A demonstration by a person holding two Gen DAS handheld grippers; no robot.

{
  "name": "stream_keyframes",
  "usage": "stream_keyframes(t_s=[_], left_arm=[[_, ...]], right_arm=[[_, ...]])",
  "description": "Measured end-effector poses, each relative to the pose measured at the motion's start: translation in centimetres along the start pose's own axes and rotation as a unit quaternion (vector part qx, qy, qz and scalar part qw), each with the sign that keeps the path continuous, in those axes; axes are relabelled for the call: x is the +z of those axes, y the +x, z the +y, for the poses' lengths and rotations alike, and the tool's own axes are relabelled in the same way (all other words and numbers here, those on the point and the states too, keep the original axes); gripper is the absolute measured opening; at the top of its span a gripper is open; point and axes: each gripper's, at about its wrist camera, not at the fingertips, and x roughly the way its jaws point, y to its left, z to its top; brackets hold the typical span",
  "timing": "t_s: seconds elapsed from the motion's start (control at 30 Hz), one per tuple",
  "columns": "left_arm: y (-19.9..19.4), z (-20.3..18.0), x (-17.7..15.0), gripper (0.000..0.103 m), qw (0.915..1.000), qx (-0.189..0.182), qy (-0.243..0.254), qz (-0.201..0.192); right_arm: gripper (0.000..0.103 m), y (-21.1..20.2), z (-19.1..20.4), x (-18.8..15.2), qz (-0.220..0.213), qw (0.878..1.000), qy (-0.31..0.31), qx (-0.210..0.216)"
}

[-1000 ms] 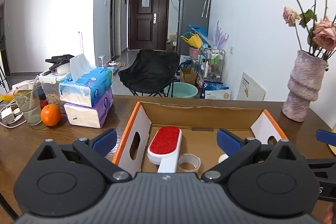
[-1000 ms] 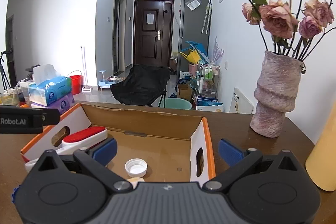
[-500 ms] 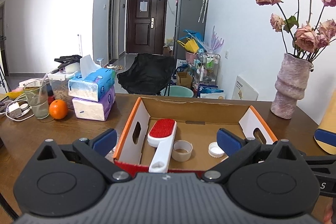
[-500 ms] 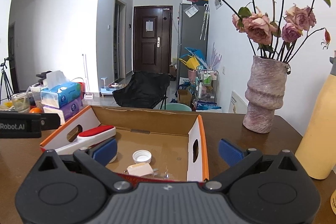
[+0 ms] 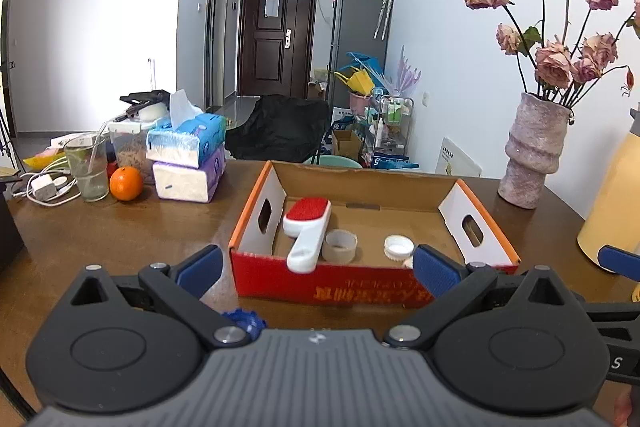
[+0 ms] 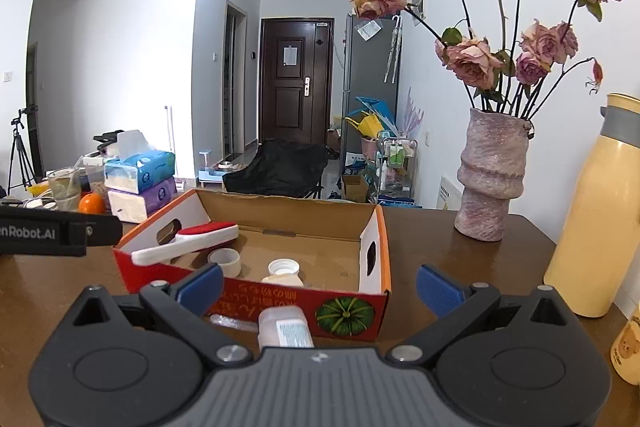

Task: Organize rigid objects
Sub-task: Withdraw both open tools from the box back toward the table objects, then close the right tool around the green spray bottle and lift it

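Left wrist view: the left claw (image 5: 316,265) hangs spread wide and empty over the brown counter (image 5: 100,227), just short of the red front wall of the cardboard box (image 5: 352,187). Inside the box, a red-and-white lint brush (image 5: 308,231) leans at 11 o'clock with its handle over the front wall, a tape roll (image 5: 340,246) sits just beside it at its 3 o'clock, and a white bottle cap (image 5: 399,246) lies further toward 3 o'clock. A blue cap (image 5: 244,321) lies on the counter at 7 o'clock from the box.

Right wrist view: the right claw (image 6: 318,285) is likewise spread and empty. A small clear bottle (image 6: 285,327) lies on the counter between its fingers, in front of the box. A vase of dried roses (image 6: 492,179) stands at 2 o'clock, a yellow flask (image 6: 596,219) at 3 o'clock.
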Motion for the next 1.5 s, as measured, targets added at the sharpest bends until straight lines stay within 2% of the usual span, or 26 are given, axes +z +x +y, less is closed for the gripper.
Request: stream_keyframes(t_s=[0.47, 0.93, 1.5], left_arm=[[-3.4, 0.8, -4.4, 0.103, 0.9998, 0.005, -0.006, 0.020], [-4.6, 0.7, -7.9, 0.103, 0.9992, 0.006, 0.010, 0.038], [-4.2, 0.8, -10.3, 0.103, 0.9981, 0.000, 0.011, 0.060]], right_arm=[[0.103, -4.1, -0.3, -3.3, 0.015, 1.000, 0.004, -0.001], [0.103, -5.9, -0.9, -7.1, 0.041, 0.999, 0.005, -0.013], [0.103, -6.1, -1.7, -8.9, 0.063, 0.998, 0.009, -0.020]])
